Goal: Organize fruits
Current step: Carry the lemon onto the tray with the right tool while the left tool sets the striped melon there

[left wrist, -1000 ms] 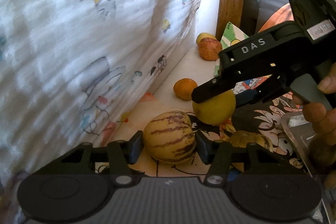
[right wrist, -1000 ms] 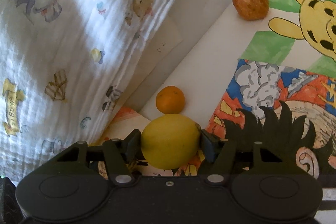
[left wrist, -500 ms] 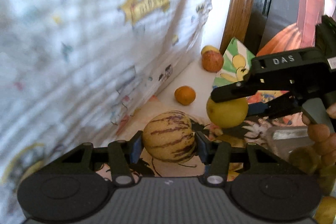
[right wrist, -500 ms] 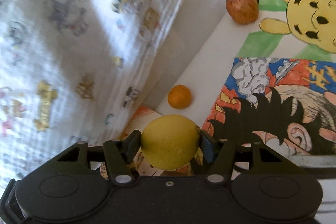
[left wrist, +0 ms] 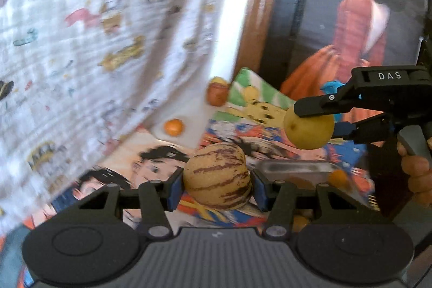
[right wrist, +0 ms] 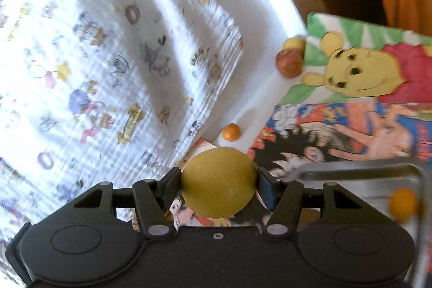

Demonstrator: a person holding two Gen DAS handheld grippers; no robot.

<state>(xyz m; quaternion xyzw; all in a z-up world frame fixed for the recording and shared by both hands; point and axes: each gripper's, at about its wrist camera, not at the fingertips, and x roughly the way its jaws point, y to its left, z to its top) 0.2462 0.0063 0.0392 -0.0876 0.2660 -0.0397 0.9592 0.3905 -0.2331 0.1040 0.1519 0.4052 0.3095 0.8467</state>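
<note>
My left gripper (left wrist: 217,184) is shut on a tan melon with purple stripes (left wrist: 218,176), held above the cartoon-printed surface. My right gripper (right wrist: 218,186) is shut on a round yellow fruit (right wrist: 218,182); in the left wrist view the same right gripper (left wrist: 314,116) carries that yellow fruit (left wrist: 309,127) at the right, higher than the melon. A metal tray (right wrist: 359,170) lies below and to the right, with a small orange fruit (right wrist: 403,204) in it. The tray (left wrist: 294,169) shows just behind the melon.
A small orange (right wrist: 231,132), a red apple (right wrist: 289,62) and a yellow fruit (right wrist: 294,43) lie on the white strip by the printed cloth (right wrist: 108,58). Cartoon posters (right wrist: 364,77) cover the surface. A person's hand (left wrist: 415,174) grips the right tool.
Both grippers have risen and drawn back with their fruits held. The fruits on the surface look smaller and farther away, and the metal tray has come into both views.
</note>
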